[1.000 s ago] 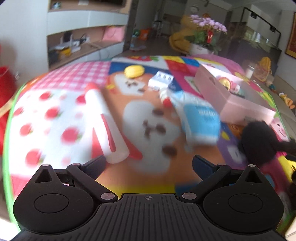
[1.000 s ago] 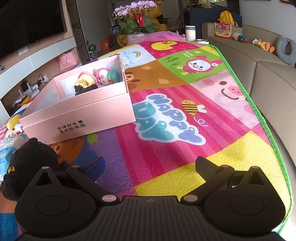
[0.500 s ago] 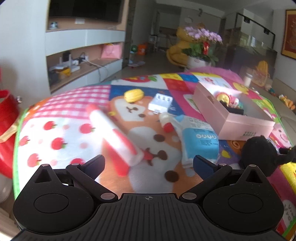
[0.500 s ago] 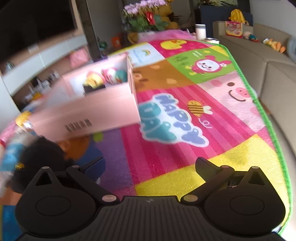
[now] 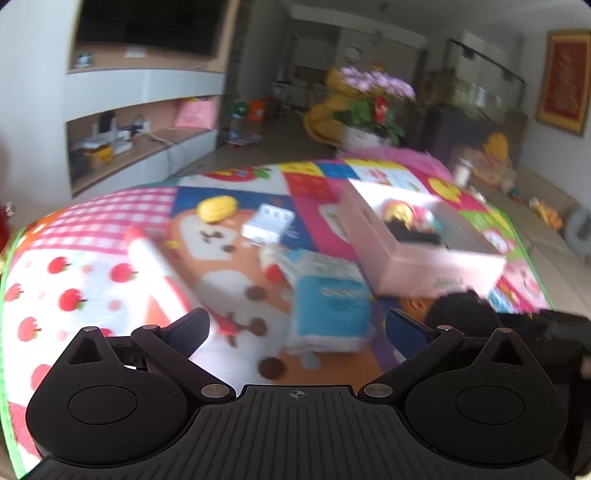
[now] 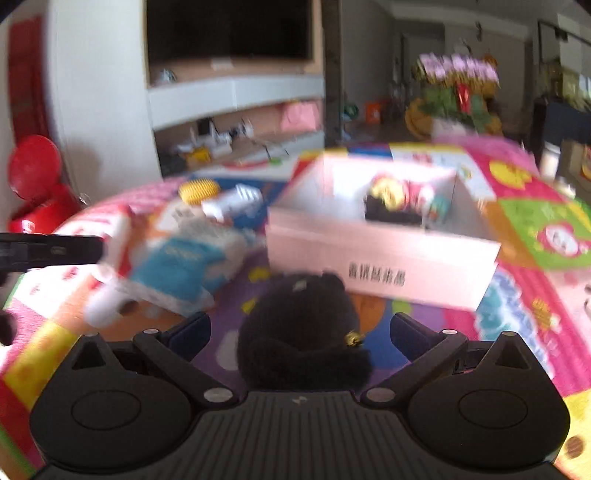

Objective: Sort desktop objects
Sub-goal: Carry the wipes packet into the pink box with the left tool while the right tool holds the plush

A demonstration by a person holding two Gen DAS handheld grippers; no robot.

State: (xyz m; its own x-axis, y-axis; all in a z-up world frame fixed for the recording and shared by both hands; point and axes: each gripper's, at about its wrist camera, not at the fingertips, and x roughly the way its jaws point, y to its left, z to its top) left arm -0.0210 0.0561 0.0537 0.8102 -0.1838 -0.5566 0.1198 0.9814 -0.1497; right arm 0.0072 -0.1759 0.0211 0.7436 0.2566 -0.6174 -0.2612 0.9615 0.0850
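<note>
left gripper: jaws wide apart, nothing between them, pitched downward
right gripper: jaws wide, just been closing a little, pads pressing on nothing, pitched downward
right gripper, seen from left wrist: dark, at the frame's right edge

Ahead of me I see a white wall unit with open wood-lined shelves and a dark television set above them. Past it, a pale floor runs back to a pot of purple flowers, and a red framed picture hangs on the right wall in soft daylight.
</note>
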